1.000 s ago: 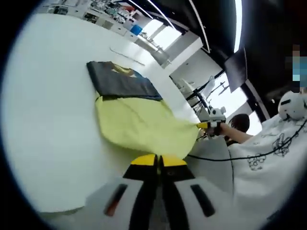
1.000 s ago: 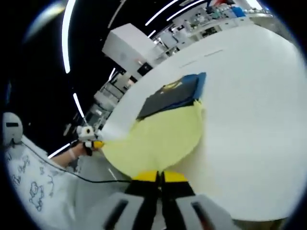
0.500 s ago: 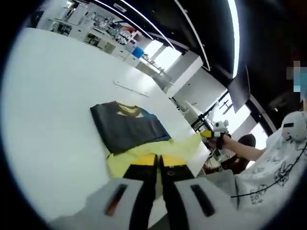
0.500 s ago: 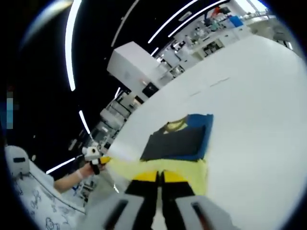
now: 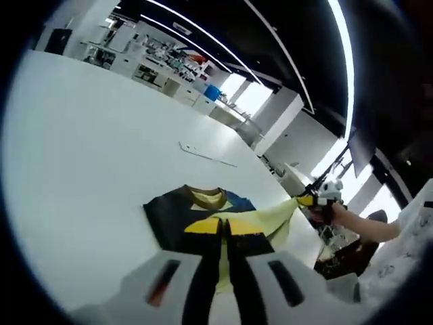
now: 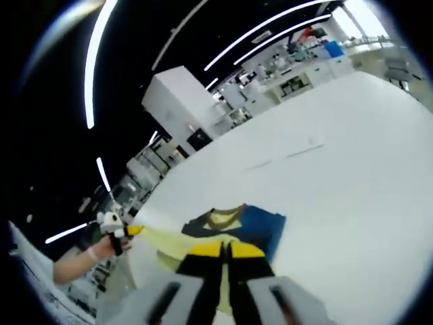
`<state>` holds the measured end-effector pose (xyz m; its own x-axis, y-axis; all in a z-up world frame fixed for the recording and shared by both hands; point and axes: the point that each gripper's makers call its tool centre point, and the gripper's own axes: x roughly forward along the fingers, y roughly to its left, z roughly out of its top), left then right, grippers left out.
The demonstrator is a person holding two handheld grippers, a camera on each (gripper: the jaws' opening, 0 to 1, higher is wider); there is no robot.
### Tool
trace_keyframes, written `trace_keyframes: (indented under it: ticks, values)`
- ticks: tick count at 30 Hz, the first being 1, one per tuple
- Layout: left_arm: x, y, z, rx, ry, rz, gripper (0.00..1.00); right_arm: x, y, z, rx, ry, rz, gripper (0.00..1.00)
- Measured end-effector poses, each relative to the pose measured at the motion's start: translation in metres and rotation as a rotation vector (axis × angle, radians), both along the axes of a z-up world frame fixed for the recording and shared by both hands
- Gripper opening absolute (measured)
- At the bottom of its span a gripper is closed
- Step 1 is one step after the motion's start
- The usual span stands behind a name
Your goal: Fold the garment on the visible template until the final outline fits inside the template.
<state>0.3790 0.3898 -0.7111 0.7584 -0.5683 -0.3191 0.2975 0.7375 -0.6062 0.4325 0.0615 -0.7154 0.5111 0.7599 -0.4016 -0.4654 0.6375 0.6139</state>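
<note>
White bench [image 5: 81, 149] holds the garment [image 5: 196, 210] — both hand-held grippers [image 5: 223, 227] [image 6: 225, 249] pinch its yellow edge, lifting it to fold it over.

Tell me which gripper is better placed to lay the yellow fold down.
Neither clearly. The left gripper and the right gripper both look shut on the shirt, its yellow edge stretched between them, so probably both lower together.

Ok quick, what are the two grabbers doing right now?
Left gripper: shut on the yellow shirt, holding its edge up.
Right gripper: shut on the same shirt, at the other corner.
</note>
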Motion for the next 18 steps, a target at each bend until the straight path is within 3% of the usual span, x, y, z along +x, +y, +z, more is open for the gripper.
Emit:
trace_keyframes:
  ticks: [5,10,18]
  values:
    - [0.027,0.015,-0.008,0.005,0.005,0.068,0.00,0.027,0.007,-0.003,-0.008,-0.014,-0.012,0.00]
    - [0.039,0.023,-0.024,0.008,0.040,0.117,0.00,0.048,0.014,-0.012,-0.025,-0.023,-0.019,0.00]
    - [0.050,0.029,-0.060,0.014,0.108,0.162,0.00,0.062,0.015,-0.051,-0.117,0.007,-0.010,0.00]
